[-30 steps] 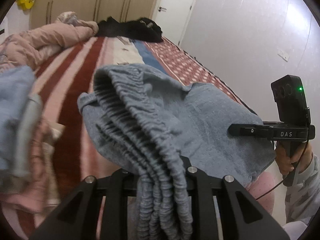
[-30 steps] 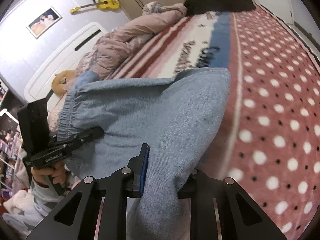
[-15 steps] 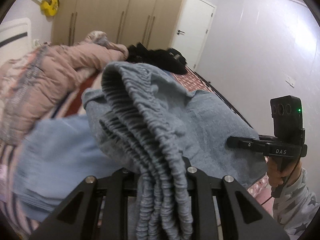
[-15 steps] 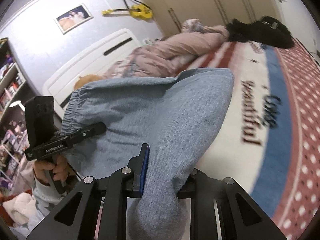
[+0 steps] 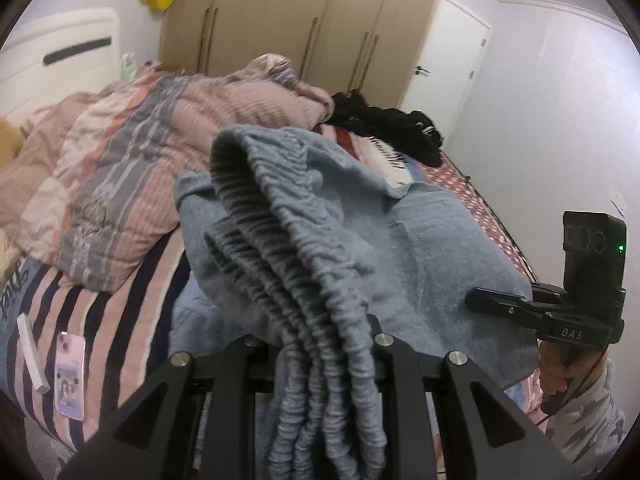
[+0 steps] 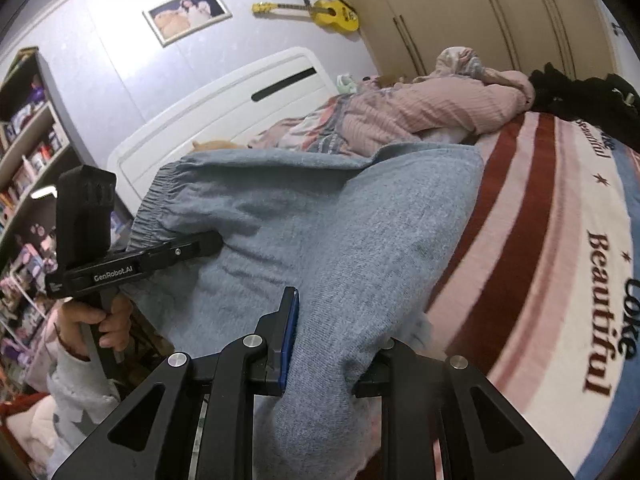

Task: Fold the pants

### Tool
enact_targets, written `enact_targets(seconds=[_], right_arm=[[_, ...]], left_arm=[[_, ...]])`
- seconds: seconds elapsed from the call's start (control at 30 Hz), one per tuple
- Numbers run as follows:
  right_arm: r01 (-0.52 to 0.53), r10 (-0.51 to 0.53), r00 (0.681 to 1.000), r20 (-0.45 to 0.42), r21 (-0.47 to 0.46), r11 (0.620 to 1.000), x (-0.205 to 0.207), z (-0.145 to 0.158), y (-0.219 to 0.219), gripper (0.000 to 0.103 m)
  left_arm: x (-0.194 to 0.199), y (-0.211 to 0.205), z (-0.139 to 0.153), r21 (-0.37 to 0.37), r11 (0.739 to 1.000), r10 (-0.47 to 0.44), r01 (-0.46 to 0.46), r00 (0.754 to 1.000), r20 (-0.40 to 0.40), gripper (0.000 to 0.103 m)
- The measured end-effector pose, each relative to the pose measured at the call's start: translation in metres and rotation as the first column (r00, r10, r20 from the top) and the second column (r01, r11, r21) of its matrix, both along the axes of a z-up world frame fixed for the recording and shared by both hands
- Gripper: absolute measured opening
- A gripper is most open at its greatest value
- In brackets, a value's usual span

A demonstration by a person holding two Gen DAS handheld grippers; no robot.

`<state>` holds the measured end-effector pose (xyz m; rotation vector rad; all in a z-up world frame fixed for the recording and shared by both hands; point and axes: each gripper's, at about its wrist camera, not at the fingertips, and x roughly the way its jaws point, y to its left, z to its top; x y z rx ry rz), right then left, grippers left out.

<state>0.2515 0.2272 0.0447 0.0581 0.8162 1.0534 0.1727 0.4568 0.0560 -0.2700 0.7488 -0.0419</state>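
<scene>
Folded grey-blue knit pants [image 5: 360, 232] hang in the air between both grippers, above the bed. My left gripper [image 5: 316, 344] is shut on the gathered elastic waistband [image 5: 280, 248]. My right gripper [image 6: 332, 340] is shut on the other end of the pants [image 6: 328, 240]. The right gripper also shows at the right of the left wrist view [image 5: 496, 302], and the left gripper at the left of the right wrist view [image 6: 200, 246], each clamped on the fabric.
The bed has a striped blanket [image 6: 540, 240] with lettering. A pink quilt [image 5: 132, 168] is heaped near the headboard [image 6: 224, 120]. Black clothes [image 5: 388, 132] lie at the far end. A phone [image 5: 70, 376] and a white strip [image 5: 32, 356] lie by the near edge.
Both grippers have swung left toward the headboard, carrying the pants with them. The quilt and phone have come into view. Both grips are unchanged.
</scene>
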Motion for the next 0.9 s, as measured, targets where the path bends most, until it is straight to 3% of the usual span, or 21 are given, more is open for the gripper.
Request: enact_targets(seconds=[0.27, 0.5, 0.8, 0.9], right_arm=[[-0.013, 0.010, 0.998, -0.063, -0.056, 0.998, 0.016, -0.035, 0.041, 0.015], [-0.007, 0.001, 0.997, -0.072, -0.084, 0.996, 0.020, -0.053, 0.043, 0.015], [0.007, -0.016, 0.994, -0.104, -0.091, 0.996, 0.025, -0.069, 0.038, 0.015], [0.012, -0.020, 0.996, -0.090, -0.095, 0.995, 0.022, -0.069, 0.037, 0.020]], left_arm=[[0.018, 0.047, -0.050, -0.078, 0.996, 0.034, -0.042, 0.994, -0.100, 0.017], [0.029, 0.058, -0.082, -0.105, 0.993, 0.040, -0.056, 0.988, -0.150, 0.020], [0.032, 0.062, -0.093, -0.071, 0.993, 0.079, -0.093, 0.980, -0.181, 0.043], [0.027, 0.064, -0.087, -0.047, 0.993, 0.101, -0.111, 0.979, -0.175, 0.048]])
